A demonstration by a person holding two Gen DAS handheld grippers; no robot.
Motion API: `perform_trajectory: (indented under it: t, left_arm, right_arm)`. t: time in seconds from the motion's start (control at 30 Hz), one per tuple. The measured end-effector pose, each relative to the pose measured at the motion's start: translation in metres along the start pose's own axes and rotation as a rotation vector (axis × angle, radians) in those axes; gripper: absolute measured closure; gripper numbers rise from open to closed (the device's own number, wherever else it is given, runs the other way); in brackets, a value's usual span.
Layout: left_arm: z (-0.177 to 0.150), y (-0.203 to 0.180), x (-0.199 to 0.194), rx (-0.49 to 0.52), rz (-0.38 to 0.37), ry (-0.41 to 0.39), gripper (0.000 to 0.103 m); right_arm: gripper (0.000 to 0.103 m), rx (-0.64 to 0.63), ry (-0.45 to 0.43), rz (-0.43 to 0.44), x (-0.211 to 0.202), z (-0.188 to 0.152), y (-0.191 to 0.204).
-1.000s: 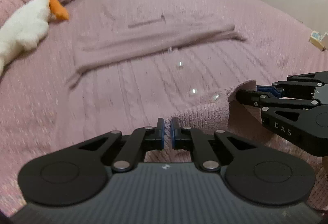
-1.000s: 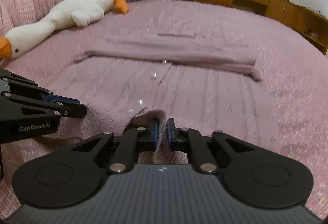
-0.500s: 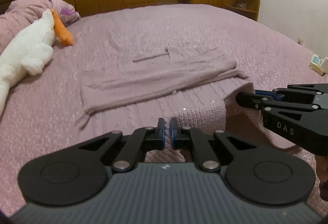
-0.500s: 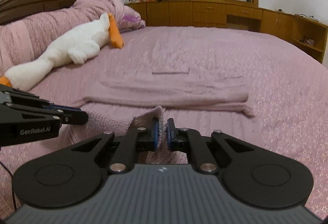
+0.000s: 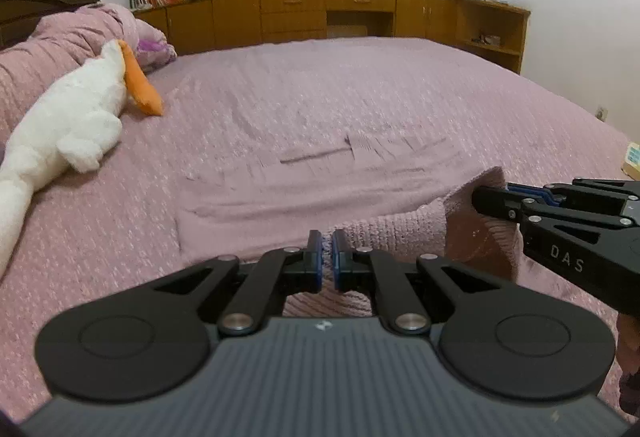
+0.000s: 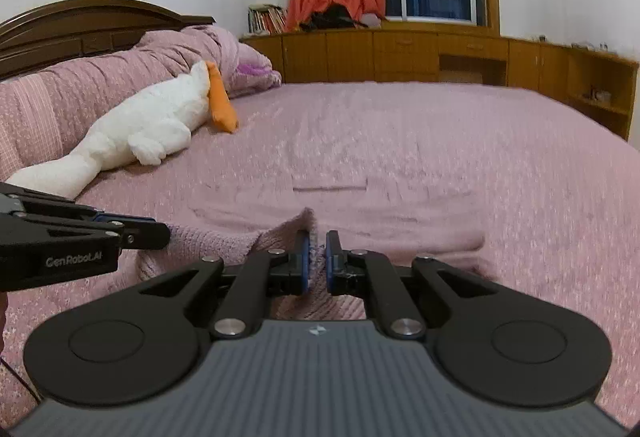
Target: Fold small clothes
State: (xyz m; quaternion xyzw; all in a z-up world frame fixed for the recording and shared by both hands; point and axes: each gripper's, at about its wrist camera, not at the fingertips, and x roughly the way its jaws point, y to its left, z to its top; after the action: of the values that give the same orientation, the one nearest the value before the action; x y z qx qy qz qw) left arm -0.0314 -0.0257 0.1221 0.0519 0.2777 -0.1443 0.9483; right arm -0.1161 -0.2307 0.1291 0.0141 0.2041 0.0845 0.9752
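Grippers clamped on one hem of a pink knit garment, lifted off the bed.

Left gripper (image 5: pixel 327 257) has its fingers pressed together on the near edge of the pink knit garment (image 5: pixel 320 193); the right gripper (image 6: pixel 317 261) pinches the same edge to its right, with cloth bunched up between its pads. Beyond both claws the rest of the garment lies flat on the pink bedspread (image 6: pixel 500 141). Far ahead and left, a white plush goose (image 6: pixel 148 125) rests by the pillows.
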Motion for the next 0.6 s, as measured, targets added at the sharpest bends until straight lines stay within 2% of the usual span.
perform_trajectory:
  t: [0.17, 0.37, 0.47, 0.6]
  left_arm:
    - [0.018, 0.01, 0.006, -0.011, 0.019, -0.011, 0.096]
    - [0.038, 0.023, 0.006, -0.001, 0.073, -0.081, 0.098]
    - [0.043, 0.033, 0.013, -0.026, 0.065, -0.053, 0.098]
    - [0.031, 0.04, 0.017, -0.033, 0.042, 0.002, 0.097]
  right_arm:
    - [0.096, 0.006, -0.046, 0.004, 0.007, 0.019, 0.004]
    - [0.099, -0.04, -0.093, -0.003, 0.02, 0.046, 0.011]
    - [0.099, -0.051, -0.083, 0.003, 0.026, 0.054, 0.01]
    - [0.098, -0.027, -0.009, 0.027, 0.031, 0.046, -0.002]
